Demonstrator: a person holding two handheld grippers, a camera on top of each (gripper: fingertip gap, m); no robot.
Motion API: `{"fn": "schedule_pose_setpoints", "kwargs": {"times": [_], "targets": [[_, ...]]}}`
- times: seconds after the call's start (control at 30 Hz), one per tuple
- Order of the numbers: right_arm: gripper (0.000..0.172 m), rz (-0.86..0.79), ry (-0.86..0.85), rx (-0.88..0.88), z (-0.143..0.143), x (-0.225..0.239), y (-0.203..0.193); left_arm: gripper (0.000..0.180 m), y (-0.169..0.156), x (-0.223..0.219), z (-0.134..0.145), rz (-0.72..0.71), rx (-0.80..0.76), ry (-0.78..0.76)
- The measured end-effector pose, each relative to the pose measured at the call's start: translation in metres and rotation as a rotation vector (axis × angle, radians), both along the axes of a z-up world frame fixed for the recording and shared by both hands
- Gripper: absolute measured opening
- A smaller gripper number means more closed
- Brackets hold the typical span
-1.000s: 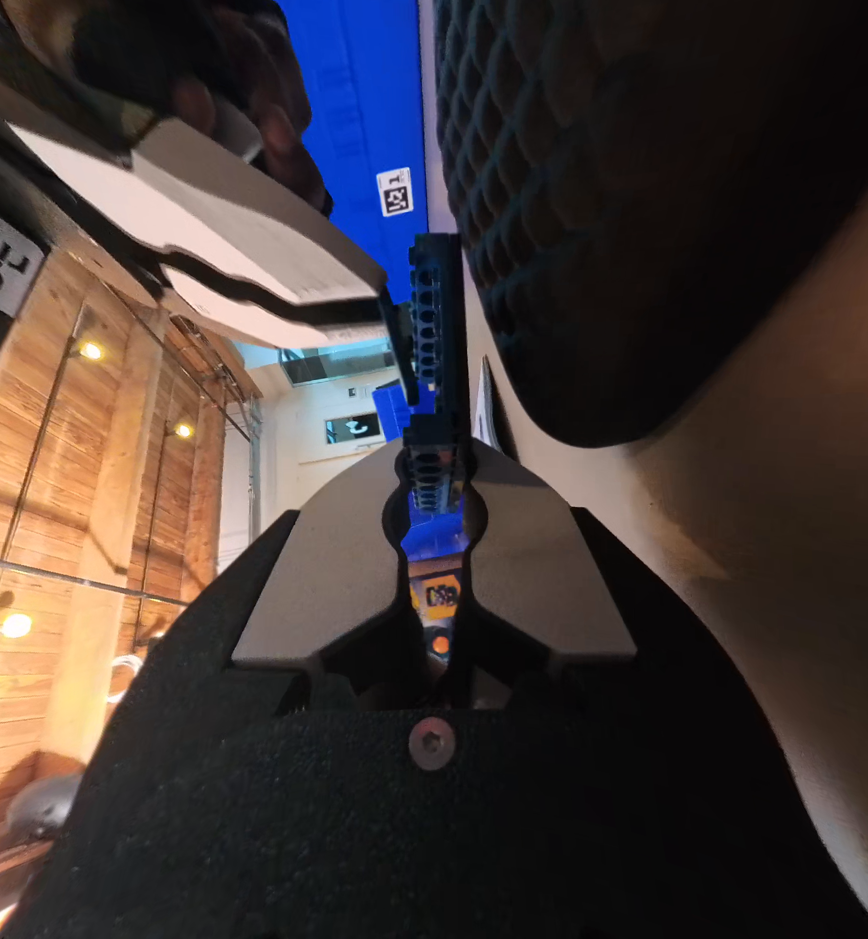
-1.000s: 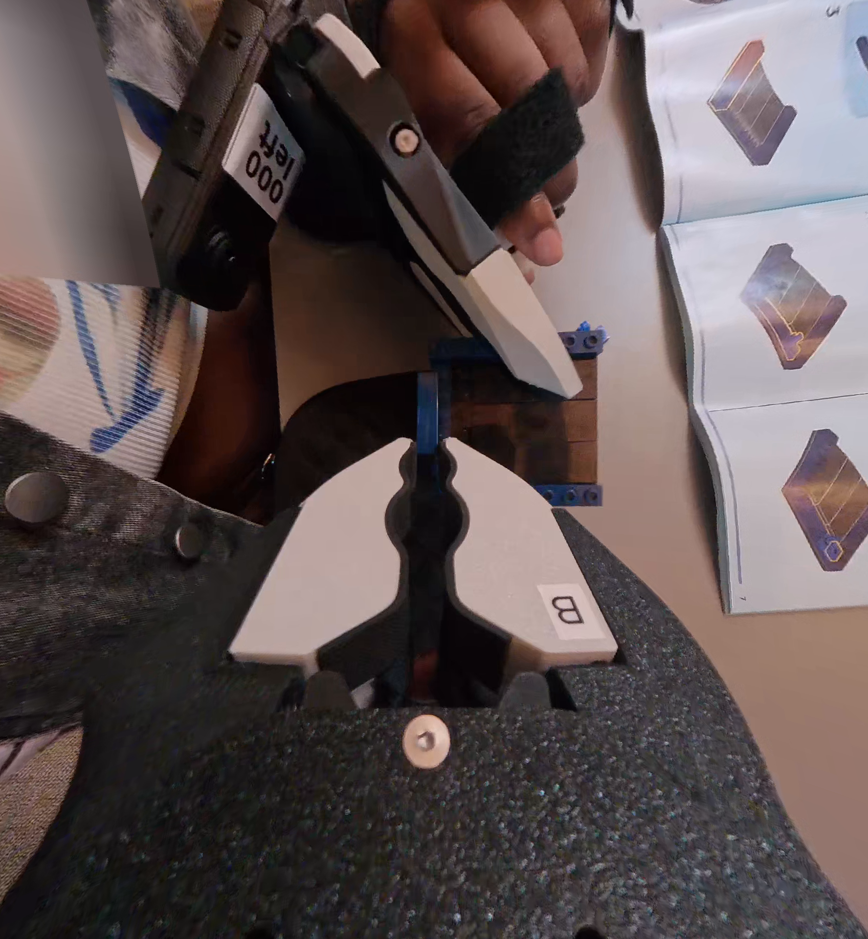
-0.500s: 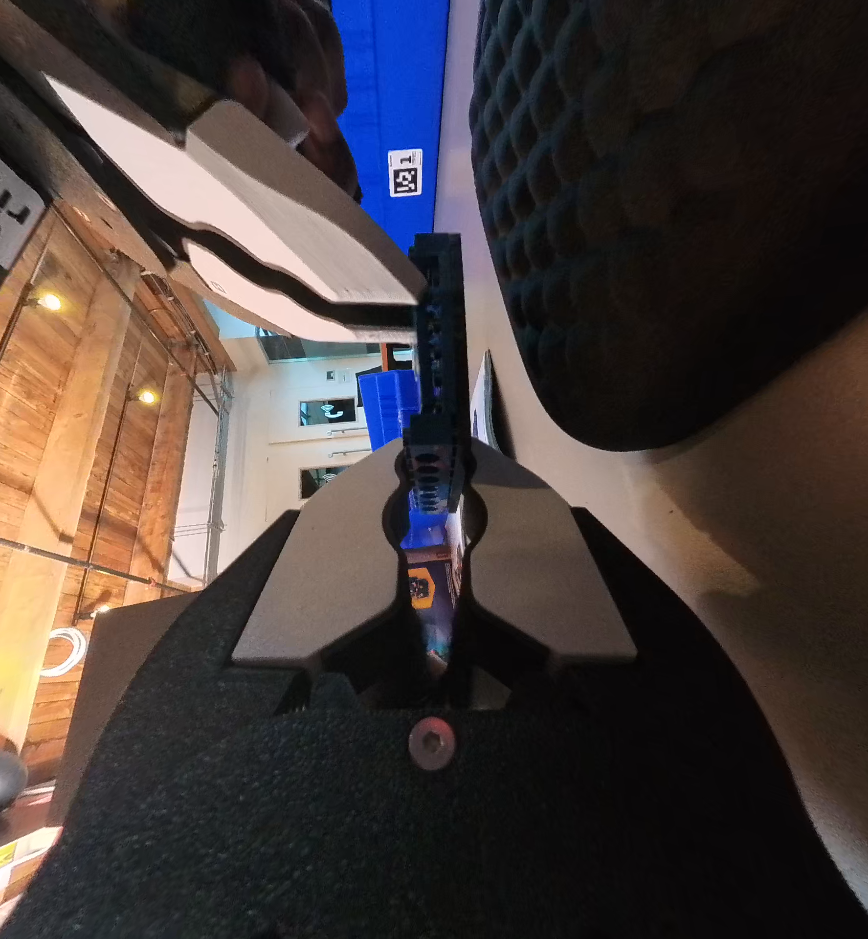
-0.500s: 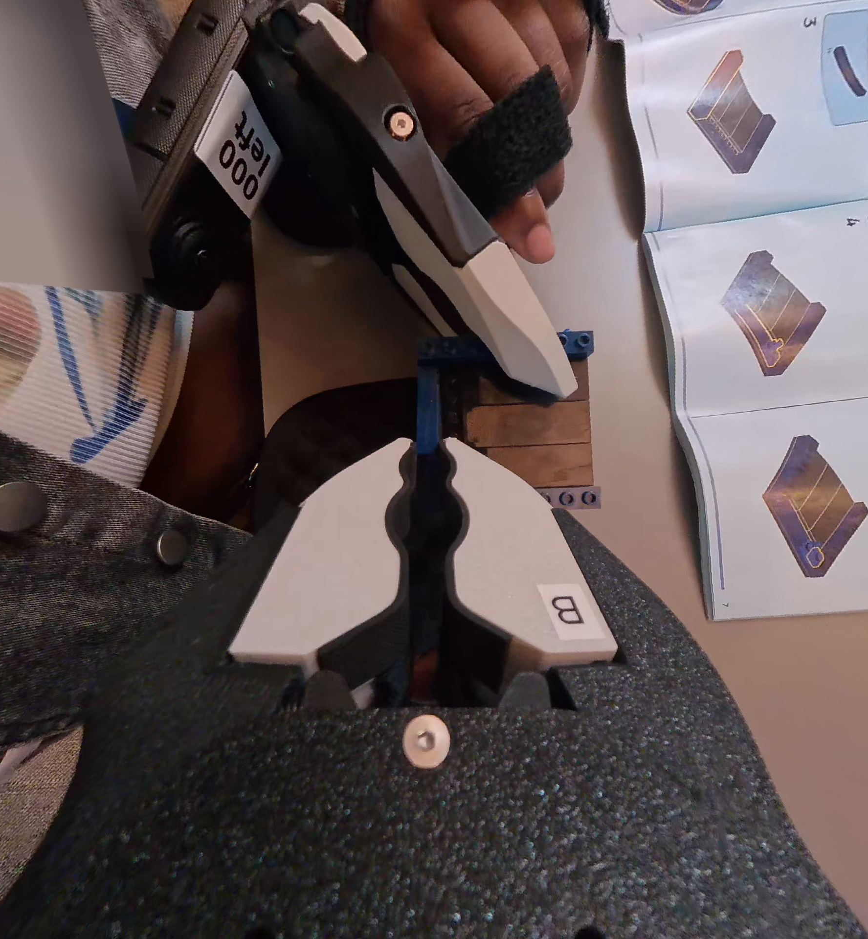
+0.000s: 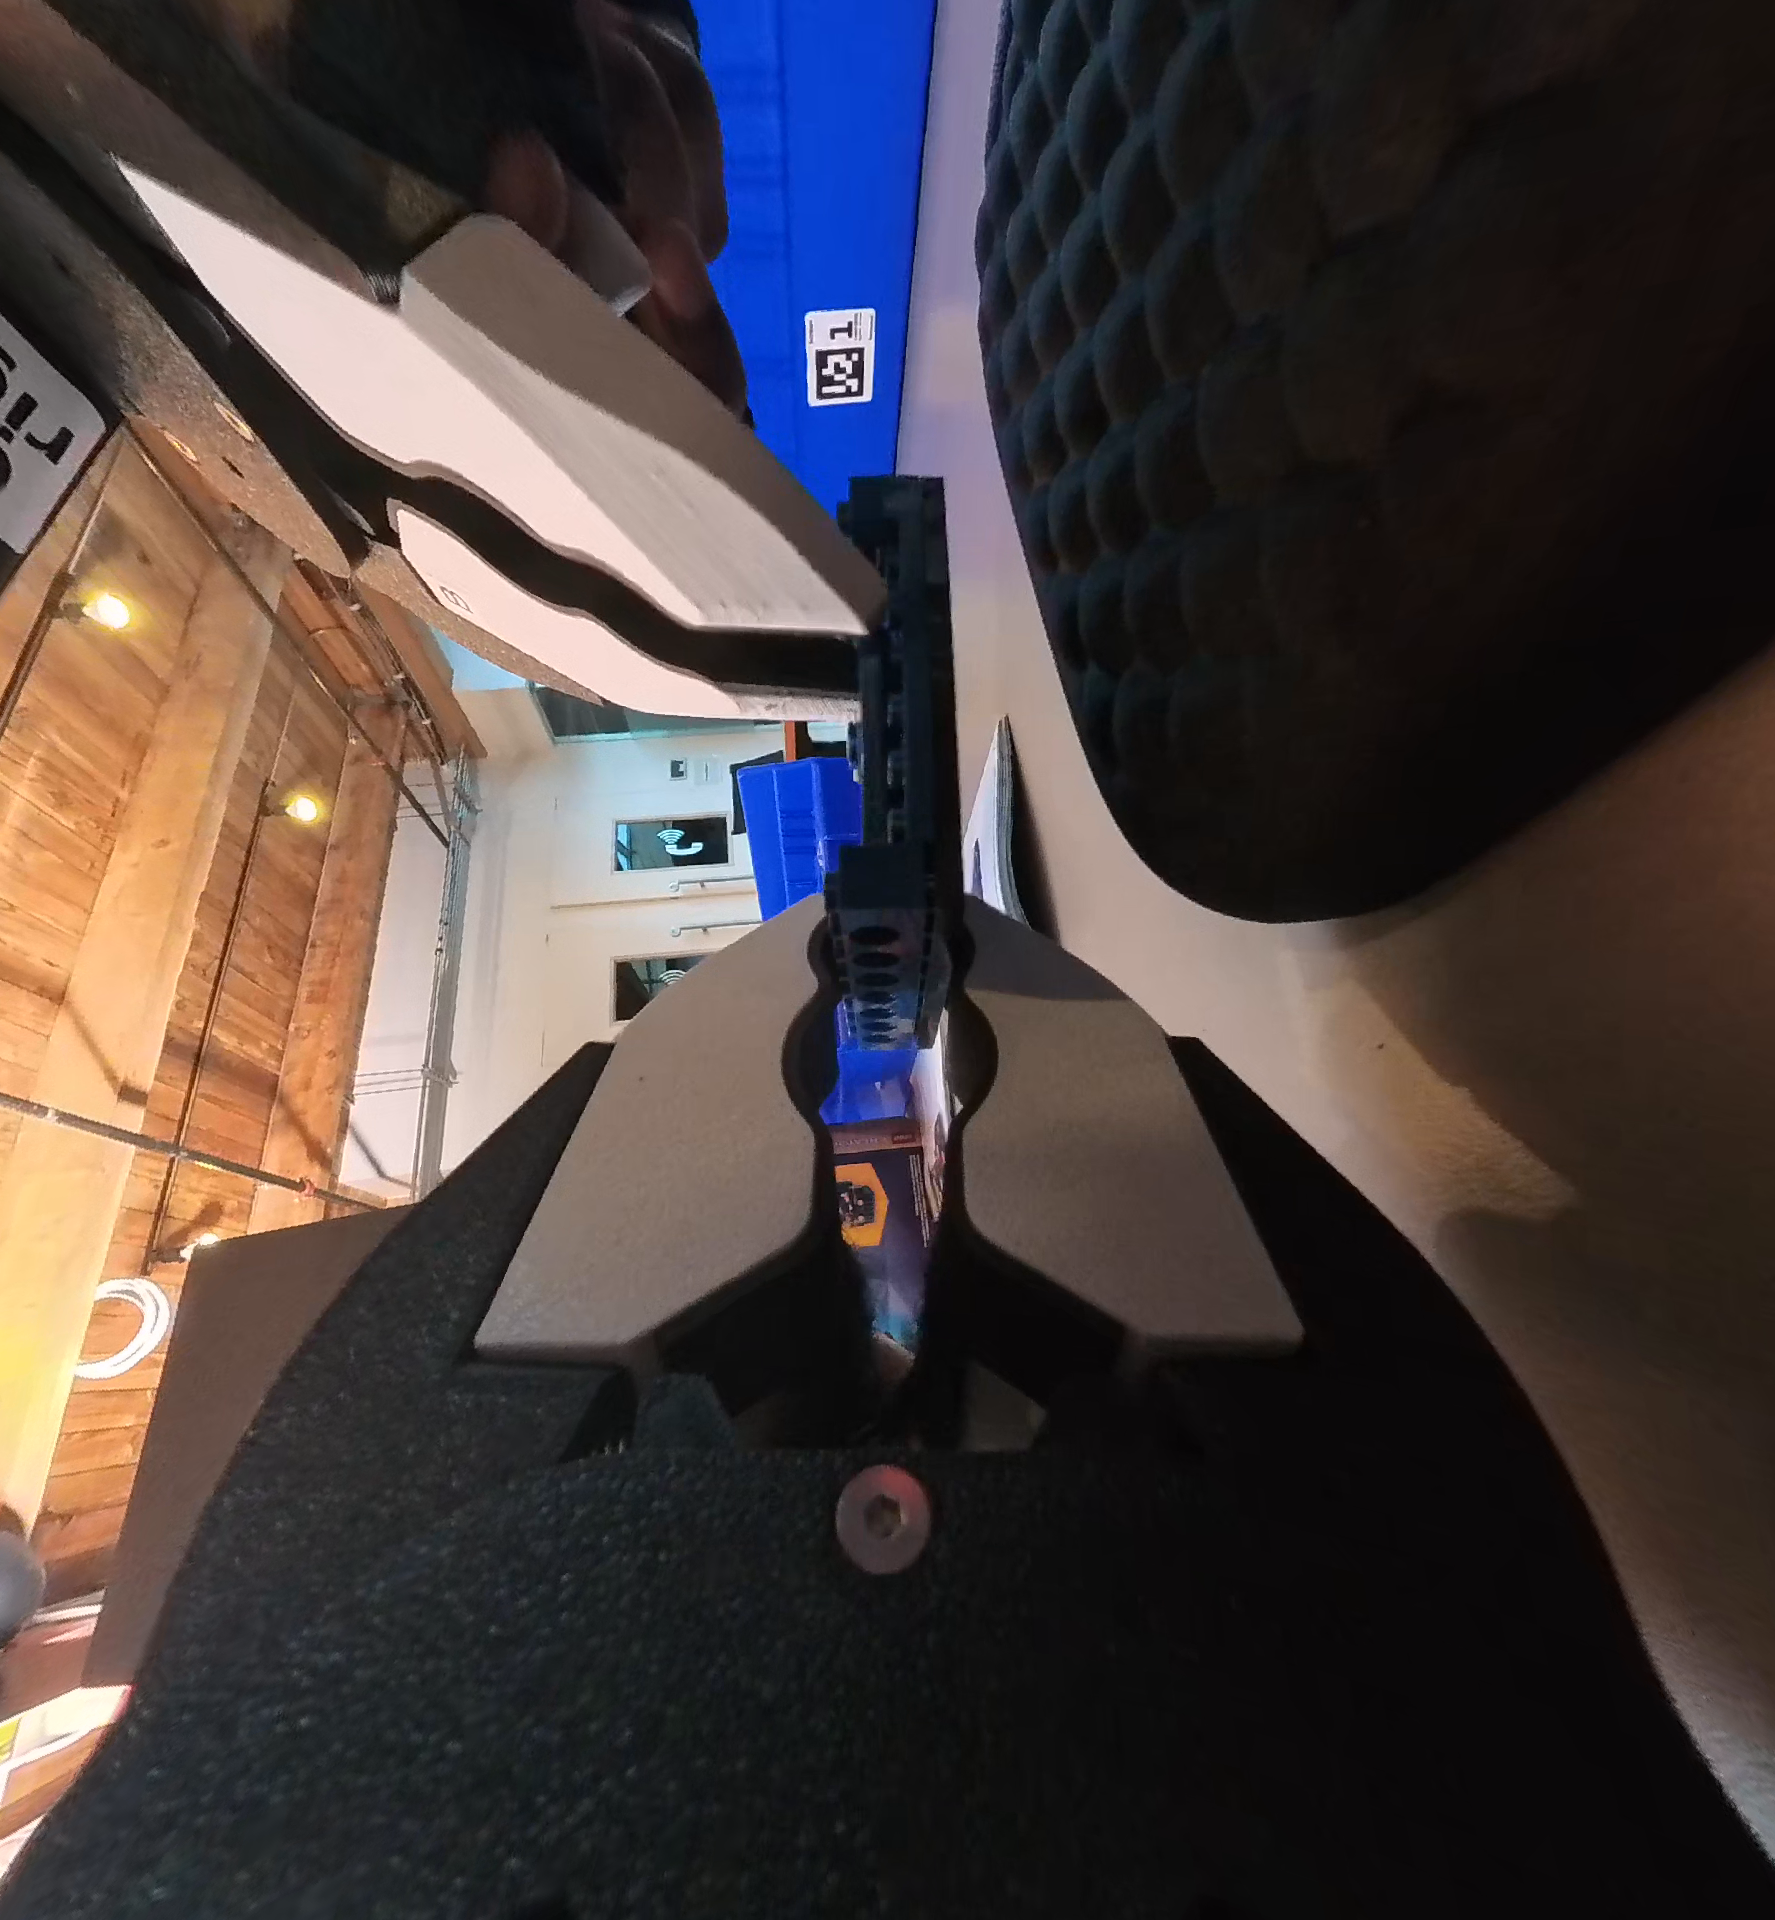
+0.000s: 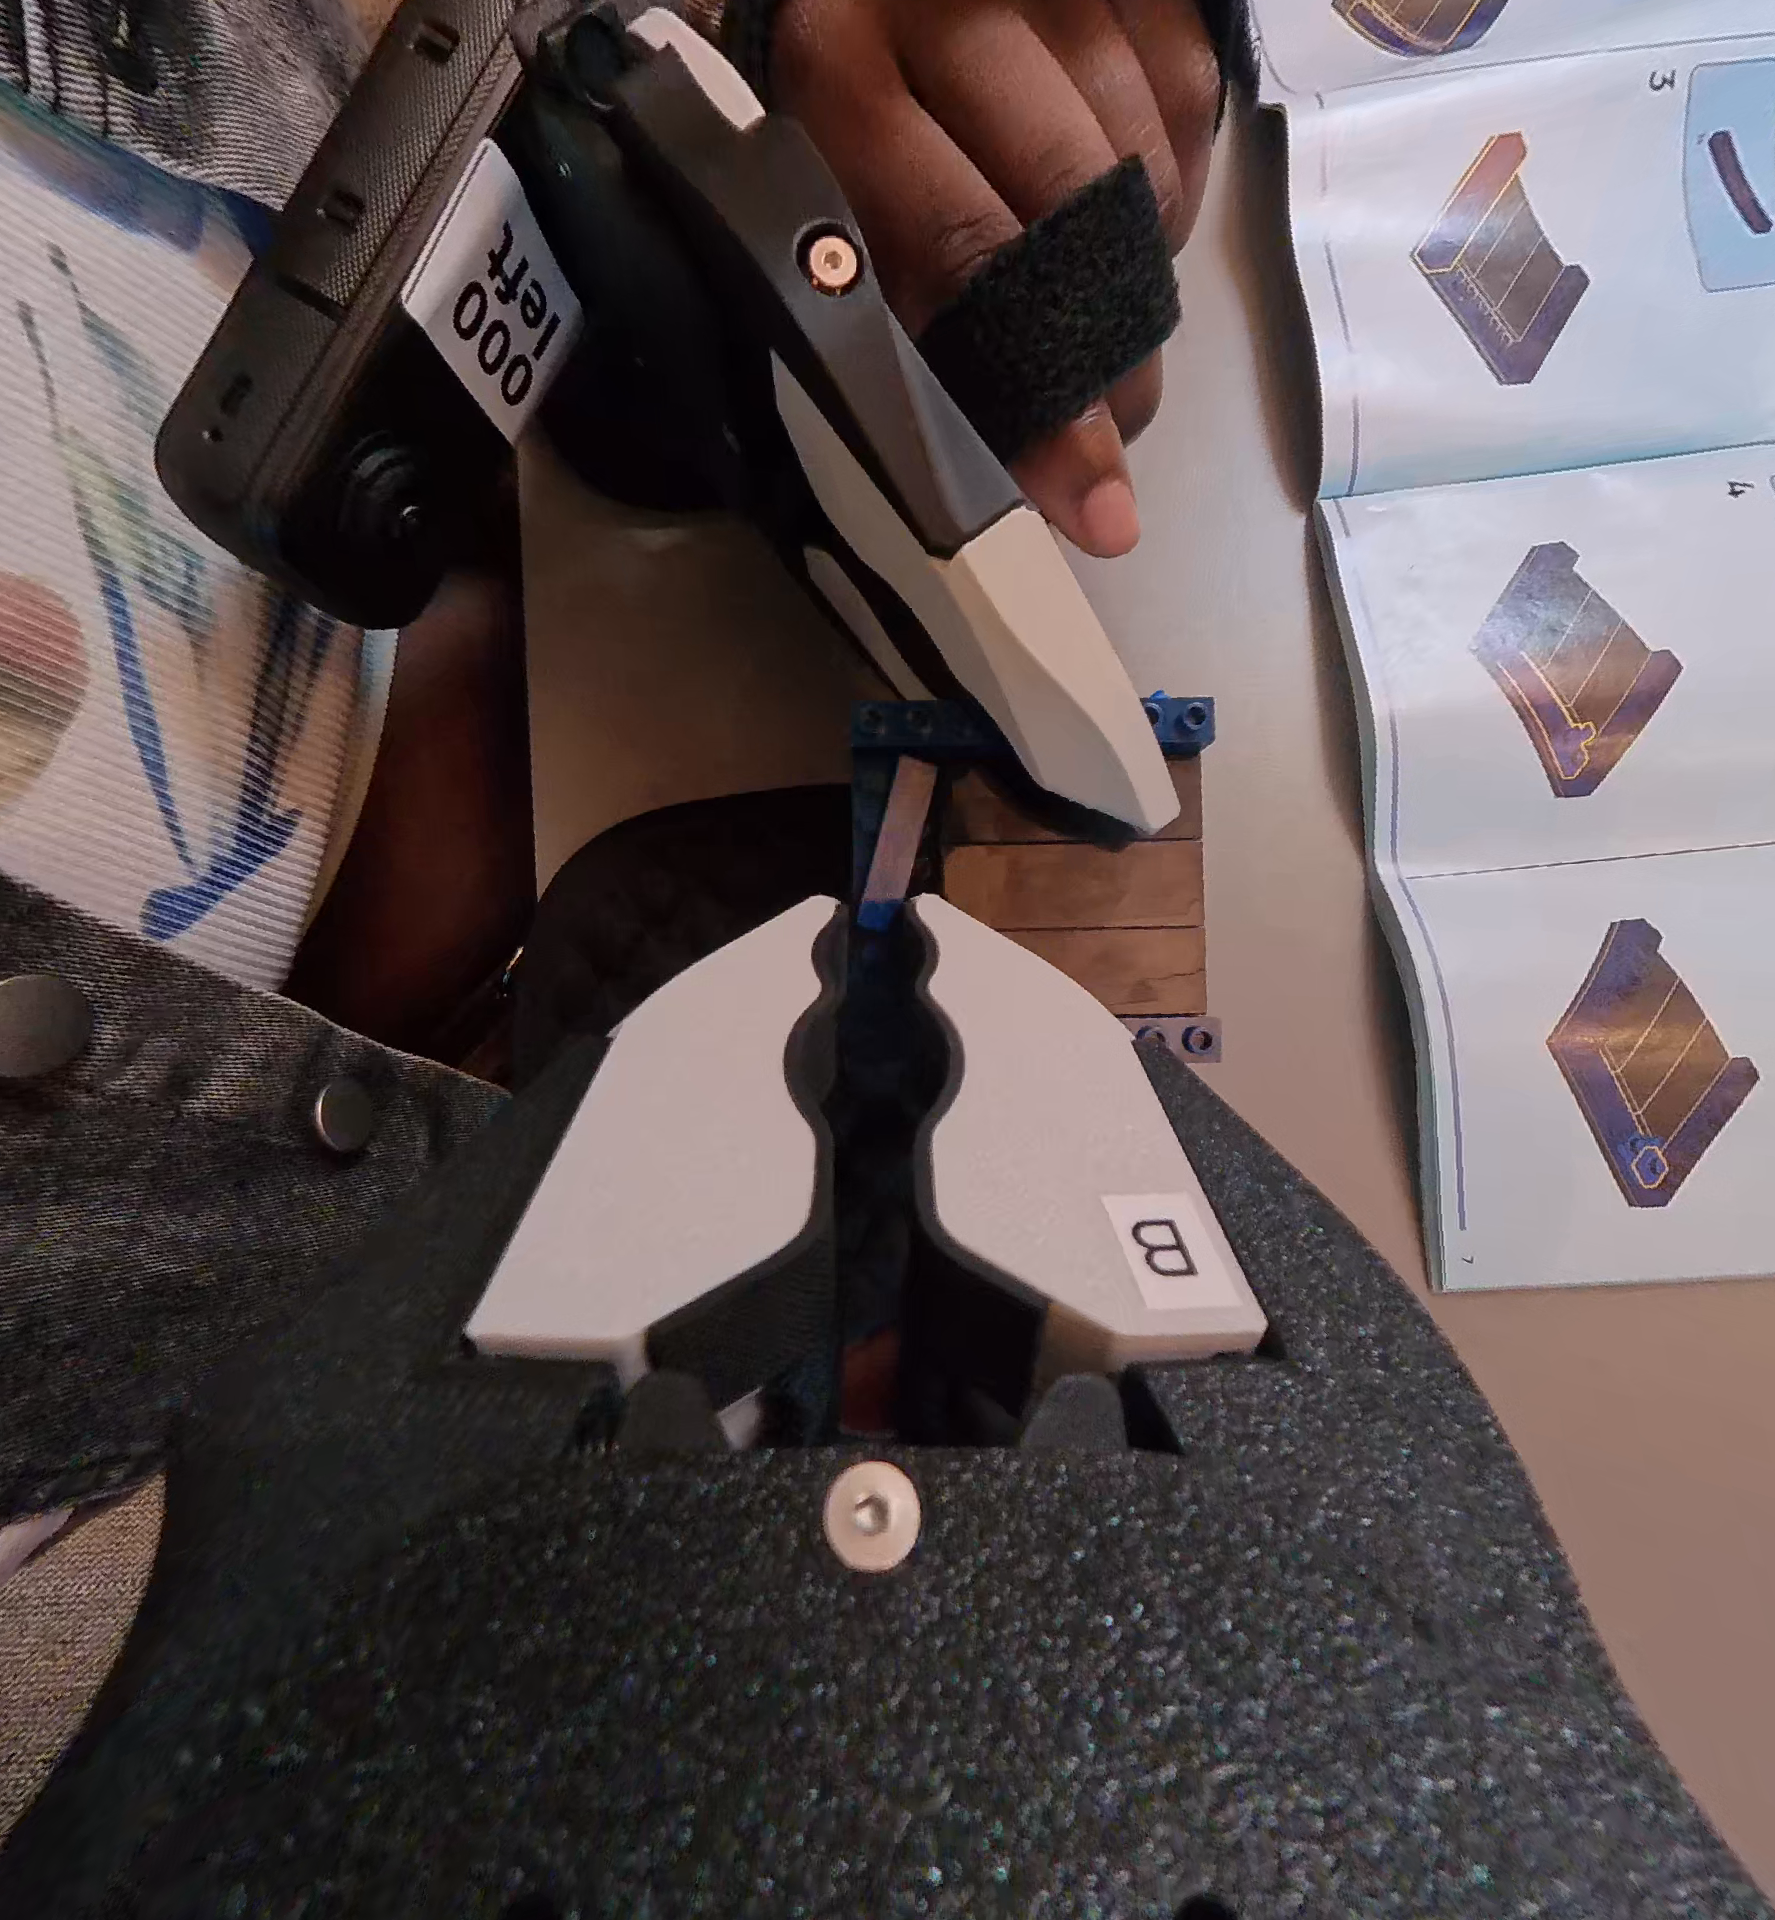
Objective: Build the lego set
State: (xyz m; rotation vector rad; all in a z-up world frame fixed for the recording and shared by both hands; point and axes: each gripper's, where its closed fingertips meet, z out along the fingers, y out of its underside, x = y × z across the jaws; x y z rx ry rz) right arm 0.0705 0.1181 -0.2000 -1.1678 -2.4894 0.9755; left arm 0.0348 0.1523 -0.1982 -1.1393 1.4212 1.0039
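Left hand-held gripper clamps the dark blue holed beam end of a brick assembly: blue frame, three brown tile strips fitted. Right hand-held gripper is clenched on a thin blue-tipped strip, tilted against the frame's left edge, not lying flush. The assembly sits low over the bench, beside the instruction booklet.

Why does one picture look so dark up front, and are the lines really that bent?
Left wrist view: the gripper and brick piece are backlit, near silhouettes against the bright wall and lamps, which flare; wooden beams bow from the wide lens. Right wrist view: even, soft light, brown tiles and booklet sharp; the shirt at left is smeared, and edges curve.
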Motion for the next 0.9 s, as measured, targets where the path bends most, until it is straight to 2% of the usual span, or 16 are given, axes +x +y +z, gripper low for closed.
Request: {"fn": "schedule_pose_setpoints", "kwargs": {"times": [0.9], "targets": [[0.008,0.054,0.09,0.097,0.0019,-0.001,-0.0003,0.016,0.0006,-0.001,0.003,-0.002,0.013,-0.004]]}}
